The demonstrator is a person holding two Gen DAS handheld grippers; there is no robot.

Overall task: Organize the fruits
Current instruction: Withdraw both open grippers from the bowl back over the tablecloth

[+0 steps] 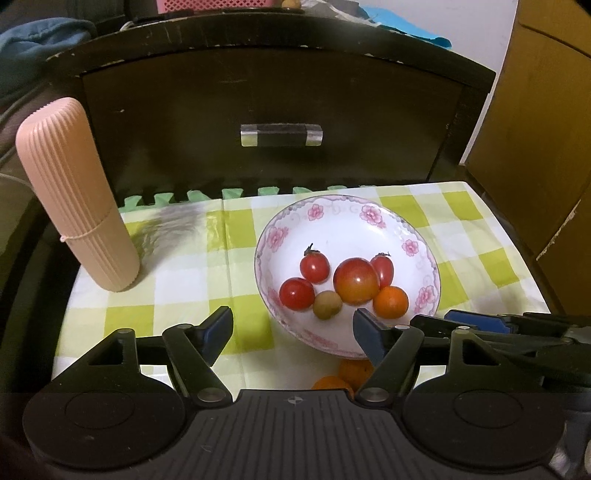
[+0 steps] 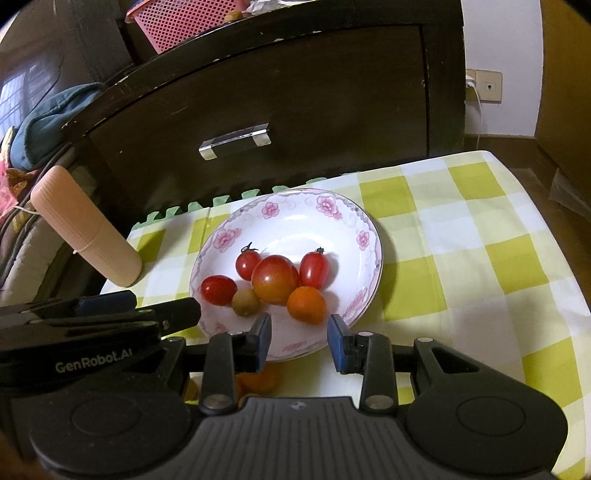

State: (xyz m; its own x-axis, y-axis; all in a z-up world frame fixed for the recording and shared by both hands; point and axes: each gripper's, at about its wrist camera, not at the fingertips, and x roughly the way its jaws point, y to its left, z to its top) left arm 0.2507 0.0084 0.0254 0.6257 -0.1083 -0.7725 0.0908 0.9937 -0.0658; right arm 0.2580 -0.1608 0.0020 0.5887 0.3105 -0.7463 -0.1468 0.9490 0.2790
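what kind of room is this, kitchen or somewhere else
Probably a lived-in home room, perhaps a bedroom, not clearly a kitchen. A dark wooden drawer cabinet stands behind a low table with a green checked cloth, a pink basket sits on top, and a floral plate holds the fruit.

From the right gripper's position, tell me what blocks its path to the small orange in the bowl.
Nothing visible does. The right gripper is open just short of the small orange; only the bowl's near rim lies below its fingers.

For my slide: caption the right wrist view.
Open right gripper hovers before a floral plate holding six fruits.
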